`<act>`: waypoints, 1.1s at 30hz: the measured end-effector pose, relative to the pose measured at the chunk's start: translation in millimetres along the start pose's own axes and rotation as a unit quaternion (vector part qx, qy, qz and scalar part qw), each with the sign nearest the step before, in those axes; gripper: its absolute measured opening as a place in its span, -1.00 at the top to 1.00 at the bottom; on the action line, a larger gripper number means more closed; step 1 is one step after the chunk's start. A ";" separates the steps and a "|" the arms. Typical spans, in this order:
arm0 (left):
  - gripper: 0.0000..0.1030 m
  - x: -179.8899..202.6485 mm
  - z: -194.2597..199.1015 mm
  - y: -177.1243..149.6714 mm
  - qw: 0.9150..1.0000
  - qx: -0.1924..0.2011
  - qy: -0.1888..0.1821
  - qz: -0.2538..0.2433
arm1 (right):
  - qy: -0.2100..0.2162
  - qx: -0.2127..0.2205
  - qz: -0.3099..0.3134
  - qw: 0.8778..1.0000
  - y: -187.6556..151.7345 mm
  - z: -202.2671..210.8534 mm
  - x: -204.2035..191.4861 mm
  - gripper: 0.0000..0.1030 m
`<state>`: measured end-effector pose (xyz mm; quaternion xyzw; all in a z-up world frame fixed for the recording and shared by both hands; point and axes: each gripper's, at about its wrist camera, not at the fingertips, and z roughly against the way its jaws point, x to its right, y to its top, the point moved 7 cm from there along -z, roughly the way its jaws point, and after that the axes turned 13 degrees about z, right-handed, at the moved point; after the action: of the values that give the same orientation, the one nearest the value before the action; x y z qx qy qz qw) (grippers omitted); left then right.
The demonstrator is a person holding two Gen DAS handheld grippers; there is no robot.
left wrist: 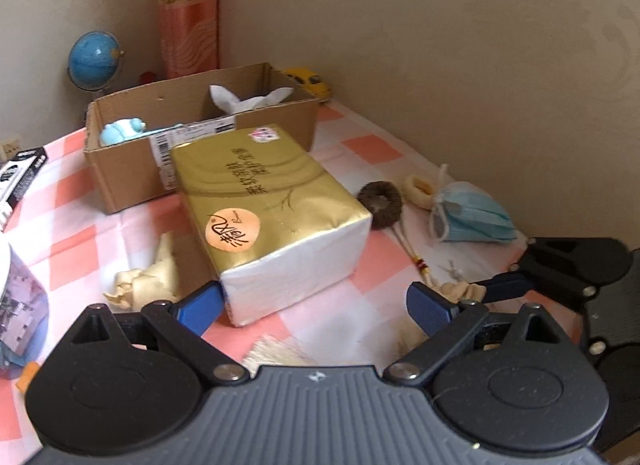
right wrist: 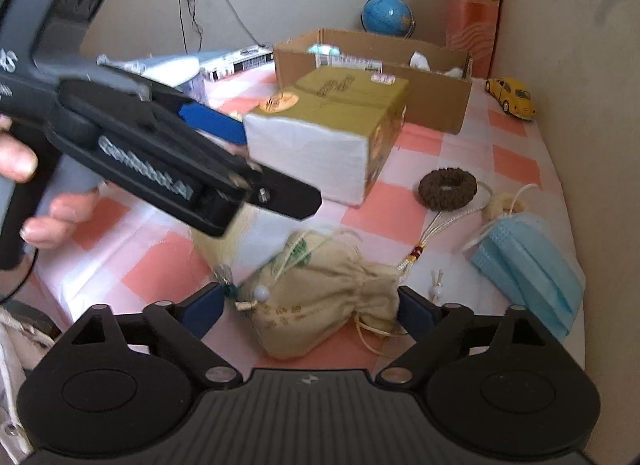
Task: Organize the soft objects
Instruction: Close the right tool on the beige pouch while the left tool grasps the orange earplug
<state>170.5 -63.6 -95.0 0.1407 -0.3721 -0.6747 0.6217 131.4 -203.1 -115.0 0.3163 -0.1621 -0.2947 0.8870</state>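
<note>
your left gripper (left wrist: pixel 314 301) has its jaws spread wide around the near end of the gold tissue pack (left wrist: pixel 272 217). one blue pad sits right at the pack's white end face, the other stands clear on the far side, so nothing is pinched. the pack is a soft brick with shiny gold wrap on top, a round orange sticker, dark printed characters and plain white ends. it lies on the pink and white checked tablecloth (left wrist: pixel 372 149), its far end just in front of the cardboard box (left wrist: pixel 120 173).

your right gripper (right wrist: pixel 310 305) is also wide, with the cream drawstring pouch (right wrist: pixel 320 305) between the fingers. the pads look like they're just beside the cloth rather than pressing it, though the fisheye makes that hard to call. the pouch is lumpy and beige, with green print, a cord and a small white bead.

count of the soft stuff: one tissue pack, one pouch, one blue face mask (right wrist: pixel 528 265) near the wall, one dark brown scrunchie (right wrist: pixel 447 188), one pale scrunchie (left wrist: pixel 418 190) by the mask, and one crumpled cream cloth (left wrist: pixel 148 281) left of the pack. in the box there's one white eared plush (left wrist: pixel 248 101) and one light blue plush (left wrist: pixel 120 131).

other bits: one globe (left wrist: pixel 94 61) and one yellow toy car (right wrist: pixel 512 97).
</note>
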 end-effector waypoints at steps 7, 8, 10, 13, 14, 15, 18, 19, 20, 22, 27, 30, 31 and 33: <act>-0.90 -9.1 17.6 -9.5 1.000 0.009 0.014 0.002 | -0.024 -0.013 0.017 0.999 -1.8 -3.9 -5.7 -1.00; -0.90 -12.2 21.3 -11.6 1.000 0.011 0.017 0.004 | -0.026 -0.013 0.016 0.999 -1.8 -3.9 -5.9 -1.00; -0.90 -21.0 28.5 -17.6 0.999 0.019 0.031 0.006 | -0.030 -0.010 0.013 0.999 -2.2 -4.0 -5.5 -1.00; -0.90 -38.1 36.3 -28.2 0.998 0.025 0.063 0.006 | -0.039 -0.002 0.006 0.999 -3.3 -3.9 -5.7 -1.00; -0.90 -44.1 37.8 -31.4 0.997 0.022 0.072 0.007 | -0.043 -0.001 0.003 0.999 -3.3 -4.1 -5.7 -1.00; -0.90 -50.4 38.5 -33.9 0.997 0.019 0.080 0.010 | -0.045 0.001 0.001 0.999 -3.8 -3.5 -6.4 -1.00; -0.90 -72.7 40.2 -42.4 0.994 0.010 0.106 0.030 | -0.052 0.010 -0.002 0.999 -6.3 -1.2 -7.8 -1.00; -0.90 -80.1 41.6 -44.5 0.993 0.009 0.113 0.037 | -0.053 0.012 -0.002 0.999 -7.0 -0.7 -7.9 -1.00; -0.90 -86.4 44.5 -46.7 0.992 0.012 0.120 0.042 | -0.054 0.014 -0.003 0.998 -6.9 -0.6 -7.8 -1.00; -0.90 -97.6 49.0 -48.7 0.989 0.019 0.140 0.049 | -0.055 0.017 -0.003 0.998 -6.5 -0.9 -7.5 -1.00; -0.88 -126.9 56.4 -47.4 0.977 0.034 0.189 0.093 | -0.061 0.022 -0.006 0.998 -6.4 -1.2 -7.8 -1.00; -0.87 -135.5 55.3 -44.2 0.974 0.037 0.191 0.120 | -0.063 0.022 -0.008 0.998 -6.5 -1.1 -8.0 -1.00; -0.86 -137.9 54.0 -43.1 0.972 0.038 0.193 0.126 | -0.064 0.021 -0.008 0.998 -6.5 -1.0 -8.4 -1.00; -0.81 -142.4 50.0 -40.1 0.970 0.042 0.197 0.137 | -0.064 0.020 -0.008 0.998 -6.2 -1.0 -8.5 -1.00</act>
<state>135.1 85.2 -126.8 0.2441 -0.2862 -0.5258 0.7629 122.7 -201.2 -120.7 0.3158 -0.2213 -0.3184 0.8659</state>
